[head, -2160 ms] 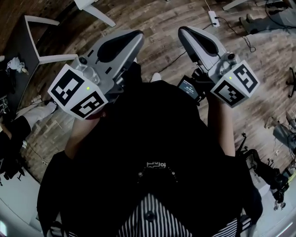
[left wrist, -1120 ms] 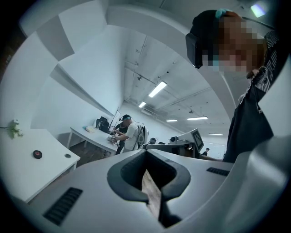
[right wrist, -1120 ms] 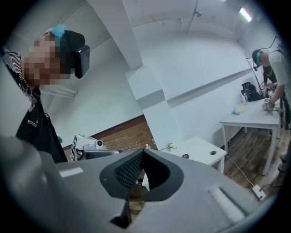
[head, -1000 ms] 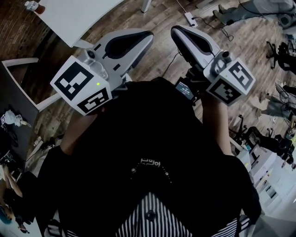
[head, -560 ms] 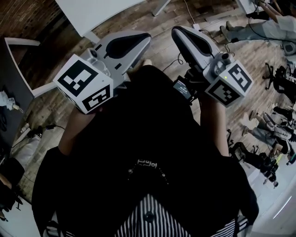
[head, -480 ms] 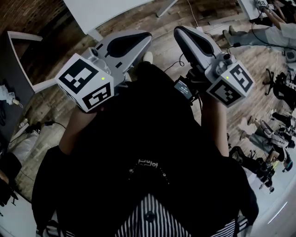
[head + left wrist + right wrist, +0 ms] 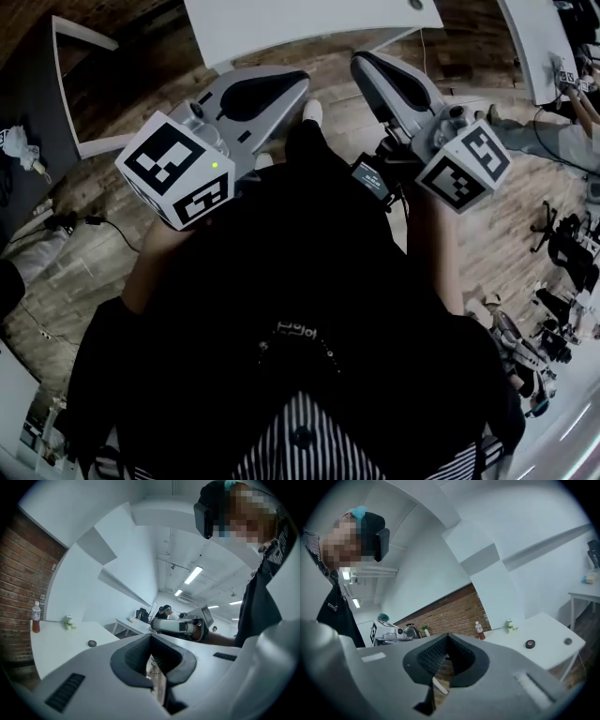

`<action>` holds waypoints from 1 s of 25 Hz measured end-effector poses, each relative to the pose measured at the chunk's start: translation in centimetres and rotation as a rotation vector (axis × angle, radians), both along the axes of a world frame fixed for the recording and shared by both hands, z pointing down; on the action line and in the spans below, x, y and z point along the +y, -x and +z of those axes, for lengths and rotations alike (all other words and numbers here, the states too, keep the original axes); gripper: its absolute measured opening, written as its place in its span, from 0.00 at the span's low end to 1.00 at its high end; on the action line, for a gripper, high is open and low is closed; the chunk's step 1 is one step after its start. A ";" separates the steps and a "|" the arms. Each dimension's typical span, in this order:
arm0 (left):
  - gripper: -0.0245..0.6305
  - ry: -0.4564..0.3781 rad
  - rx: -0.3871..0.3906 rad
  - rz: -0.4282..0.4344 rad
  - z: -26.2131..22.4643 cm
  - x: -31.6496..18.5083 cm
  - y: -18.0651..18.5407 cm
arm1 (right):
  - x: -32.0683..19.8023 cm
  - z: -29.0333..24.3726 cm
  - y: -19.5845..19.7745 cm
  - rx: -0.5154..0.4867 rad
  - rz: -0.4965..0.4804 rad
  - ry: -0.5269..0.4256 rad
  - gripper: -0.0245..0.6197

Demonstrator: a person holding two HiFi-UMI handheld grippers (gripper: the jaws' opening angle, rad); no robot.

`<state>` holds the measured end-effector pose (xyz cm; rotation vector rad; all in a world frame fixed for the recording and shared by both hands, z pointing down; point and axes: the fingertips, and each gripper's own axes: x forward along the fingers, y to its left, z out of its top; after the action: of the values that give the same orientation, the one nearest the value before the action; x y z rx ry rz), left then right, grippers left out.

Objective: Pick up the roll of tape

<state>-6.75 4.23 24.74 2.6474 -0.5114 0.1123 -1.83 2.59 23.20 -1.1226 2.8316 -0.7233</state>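
No readable text or numbers, white print (image 7: 301, 330) on black shirt (image 7: 281, 253) too blurred

The left claw (image 7: 151, 636), jaws together with nothing between them, points across a white tabletop (image 7: 61, 644), where a small dark roll of tape (image 7: 92, 643) lies at its nine o'clock, a bottle (image 7: 36, 617) stands at ten by the brick wall (image 7: 18, 583), and the right claw (image 7: 155, 626) hangs at twelve.

in front of you a white tabletop (image 7: 548, 627) stands on the wooden floor (image 7: 84, 272). on it you see a dark roll of tape (image 7: 529, 643), a small grey disc (image 7: 567, 641) near it, a flower sprig (image 7: 509, 626) and, at the brick-wall end, a bottle (image 7: 479, 631).
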 end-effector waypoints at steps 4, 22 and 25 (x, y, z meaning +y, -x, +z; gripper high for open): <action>0.04 0.020 0.002 -0.032 0.4 -2.1 -1.4 | -3.3 0.0 -1.5 -0.008 -0.037 -0.007 0.04; 0.04 0.065 -0.072 -0.171 0.6 -14.4 -10.4 | -16.5 1.1 -10.1 -0.027 -0.211 -0.019 0.04; 0.04 0.092 -0.102 -0.201 1.6 -15.4 -11.1 | -16.8 2.0 -10.0 0.032 -0.279 -0.080 0.04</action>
<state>4.39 -11.16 26.30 2.4944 -0.7835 0.2054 8.15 -14.25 25.17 -0.7436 3.0488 -0.6000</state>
